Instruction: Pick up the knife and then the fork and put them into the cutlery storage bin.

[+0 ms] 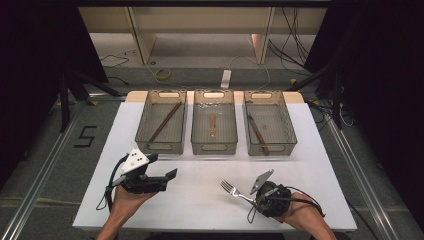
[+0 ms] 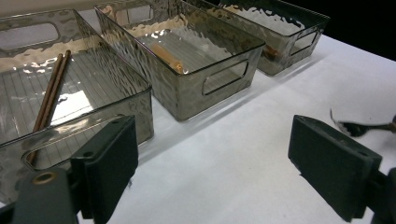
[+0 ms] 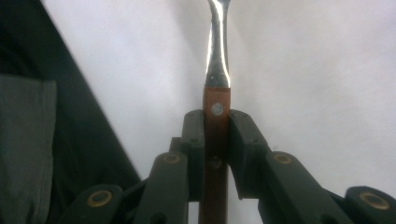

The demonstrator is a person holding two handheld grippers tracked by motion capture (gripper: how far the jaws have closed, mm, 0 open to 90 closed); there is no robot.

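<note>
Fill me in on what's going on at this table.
A person works with a gripper in each hand at a white table. The right gripper is shut on a fork by its wooden handle, prongs toward the table's middle. The left gripper has its jaws open with nothing between them. Three clear bins stand in a row at the far side: the left bin has chopsticks, the middle bin and the right bin one utensil each.

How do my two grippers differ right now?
The right gripper is shut on the wooden handle of a fork; the left gripper stands wide open with nothing between its jaws. The right one points its fork toward the table's middle; the left one faces the three bins. Both hover over the white table.
</note>
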